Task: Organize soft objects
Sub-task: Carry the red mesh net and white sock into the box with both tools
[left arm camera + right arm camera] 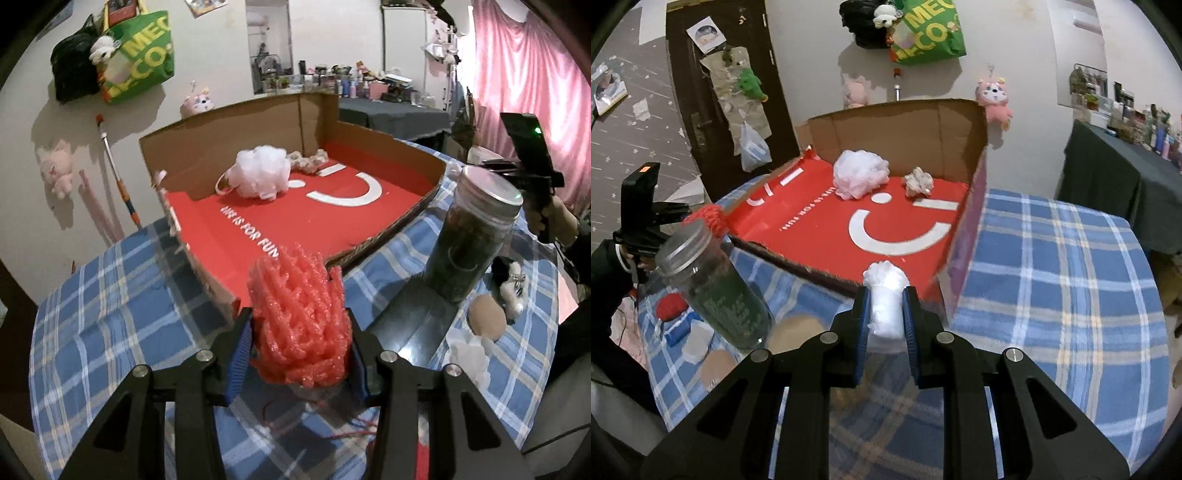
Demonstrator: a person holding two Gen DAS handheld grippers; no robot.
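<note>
Between the pads of the left hand-held gripper point(301, 349) a red mesh puff point(299, 317) is clamped; a white fluffy wad point(886, 306) is pinched in the right hand-held gripper point(885, 325). Two soft items point(860, 173) are already laid in the red-lined box point(827, 229), while several are left on the table point(1052, 258) beside the jar point(713, 284).

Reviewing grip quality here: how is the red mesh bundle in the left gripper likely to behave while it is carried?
The red mesh bundle probably squashes easily: it bulges past the left gripper pads. It looks airy, so likely light. Its open netting may snag, as loose red threads trail below.
</note>
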